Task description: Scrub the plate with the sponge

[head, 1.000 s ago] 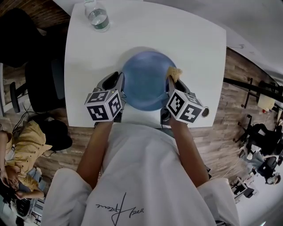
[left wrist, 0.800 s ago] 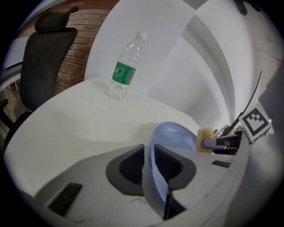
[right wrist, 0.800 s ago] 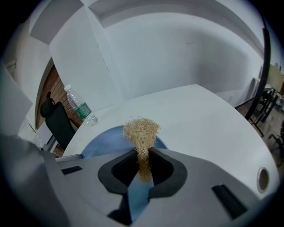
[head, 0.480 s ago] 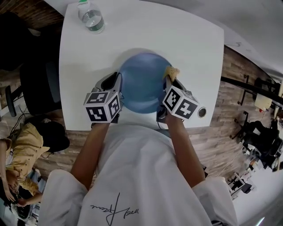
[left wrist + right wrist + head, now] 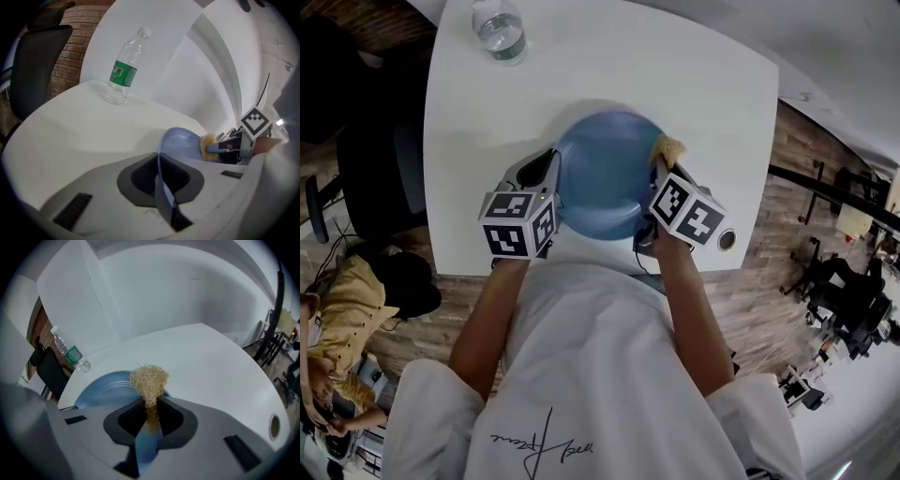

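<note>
Blue plate held in left tool, right tool pinching sponge at its rim, bottle beyond.

Bright, even indoor light bleaches the white table beyond the fingers, shadows are soft, the near fingers look slightly blurred, and fisheye edges curve and darken to black.

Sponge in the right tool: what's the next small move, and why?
Probably drag the sponge inward across the plate. The right tool pinches it at the rim, and the left tool clamps the opposite rim, so the plate looks steadied.
</note>
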